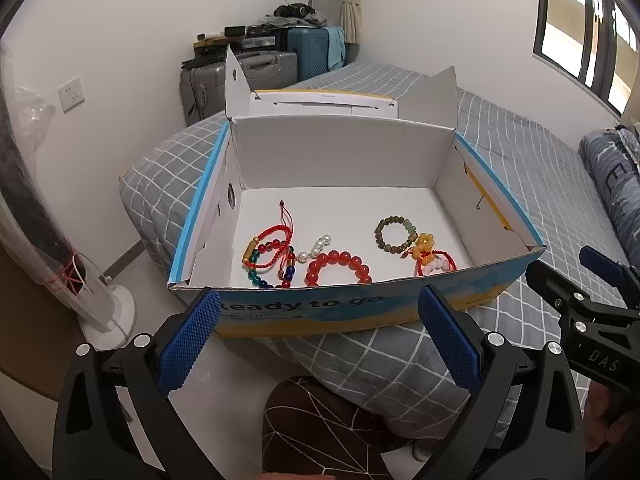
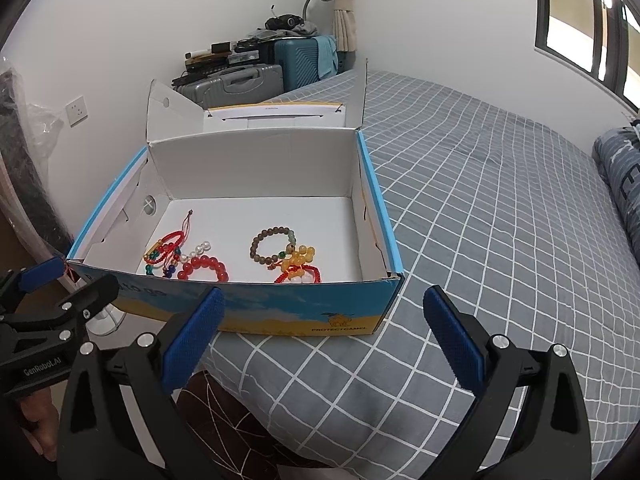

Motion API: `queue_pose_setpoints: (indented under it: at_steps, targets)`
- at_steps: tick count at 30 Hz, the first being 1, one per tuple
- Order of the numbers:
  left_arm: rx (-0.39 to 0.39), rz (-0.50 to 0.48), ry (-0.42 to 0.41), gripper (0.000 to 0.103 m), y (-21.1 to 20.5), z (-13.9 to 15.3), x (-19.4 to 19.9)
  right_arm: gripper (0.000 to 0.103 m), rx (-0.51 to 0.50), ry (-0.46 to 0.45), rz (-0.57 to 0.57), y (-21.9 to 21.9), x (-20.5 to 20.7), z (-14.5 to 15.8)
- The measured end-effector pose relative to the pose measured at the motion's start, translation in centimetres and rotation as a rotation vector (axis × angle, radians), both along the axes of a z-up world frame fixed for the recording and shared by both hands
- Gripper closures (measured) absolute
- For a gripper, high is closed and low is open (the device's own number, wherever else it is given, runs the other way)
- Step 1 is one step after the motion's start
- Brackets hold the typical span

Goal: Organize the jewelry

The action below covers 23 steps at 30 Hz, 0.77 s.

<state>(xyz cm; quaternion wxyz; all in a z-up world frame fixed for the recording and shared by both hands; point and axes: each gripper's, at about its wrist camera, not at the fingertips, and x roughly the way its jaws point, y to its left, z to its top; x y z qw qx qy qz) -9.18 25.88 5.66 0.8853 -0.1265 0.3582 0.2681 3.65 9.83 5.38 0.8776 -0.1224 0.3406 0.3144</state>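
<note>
Clearly, both tools are held back from the work: the left hand-held gripper [image 1: 318,338] is spread wide and empty just short of the near wall of the cardboard box [image 1: 352,306], and the right hand-held gripper [image 2: 326,336] is likewise spread and empty, nearer the box's right corner. The box is set on the bed [image 2: 480,200] with its lid folded back, and all the jewelry is seen on its white floor. At the left, a red cord bracelet [image 1: 276,236], a multicolored bead bracelet [image 1: 276,270] and a short pearl strand [image 1: 316,249] are overlapped in one tangle. A red bead bracelet [image 1: 338,266] is lying just beside them, touching or nearly so. A brown bead bracelet [image 1: 394,236] is well apart to the right, and a yellow bead piece with red cord [image 1: 430,256] is touching it at the near wall.

Trouble is most likely at the tangle: if one strand is pinched, its neighbours may be dragged up with it and dropped. Round beads may be squeezed out of the pads. The near wall could be struck on entry, and the light box pushed across the soft bedding.
</note>
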Motion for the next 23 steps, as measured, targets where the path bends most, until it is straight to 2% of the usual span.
queue_pose_setpoints:
  at_steps: [13, 18, 23]
  targets:
    - [0.003, -0.004, -0.033, 0.006, -0.43, 0.01, -0.01, 0.008, 0.000, 0.010, 0.005, 0.40, 0.05, -0.42]
    - [0.038, 0.014, -0.011, 0.006, -0.42, 0.08, 0.15, 0.008, 0.003, 0.013, 0.006, 0.61, 0.07, -0.66]
    - [0.026, 0.014, -0.014, 0.006, -0.21, 0.06, 0.08, 0.008, 0.004, 0.014, 0.010, 0.72, 0.13, -0.77]
